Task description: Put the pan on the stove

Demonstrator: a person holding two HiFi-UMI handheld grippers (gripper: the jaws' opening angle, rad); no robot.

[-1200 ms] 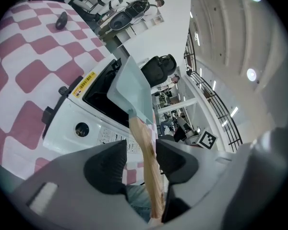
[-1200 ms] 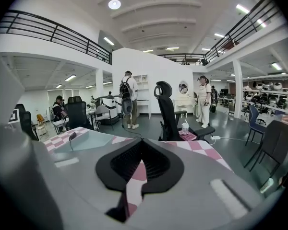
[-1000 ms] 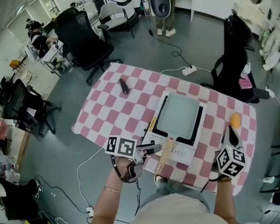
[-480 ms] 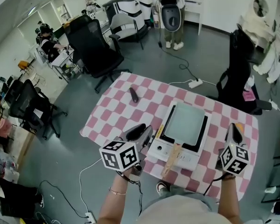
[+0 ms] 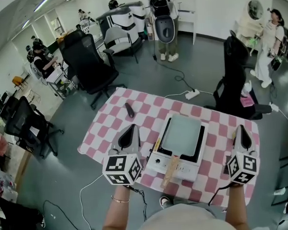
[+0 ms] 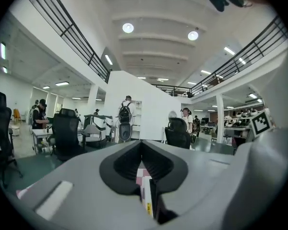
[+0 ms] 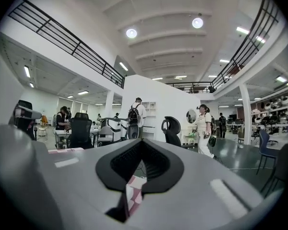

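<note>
Left claw [image 5: 132,127]: closed. Its jaws have just been closing and now meet tip to tip with nothing between them. I hold it over the near left part of the table [image 5: 110,123], clear of the checked cloth, pointing away from me.

Right claw [image 5: 242,127]: closed, jaws together, nothing gripped. I hold it over the near right part of the table, also pointing away from me.

Pan [image 5: 181,131]: square, pale inside, seated flat on the stove [image 5: 158,163] at the middle of the table. Its wooden handle [image 5: 171,169] runs out over the stove's white front panel towards me, between my two claws. Neither claw touches the handle, the pan or the stove; the left claw is just beside the stove's left edge, the right claw well apart from it.

Other items: a dark oblong item [image 5: 129,110] lies on the cloth at the far left of the table, apart from the stove. A black office chair [image 5: 89,63] stands on the floor beyond the table's left corner. A white power strip [image 5: 192,94] lies on the floor past the far edge.
</note>
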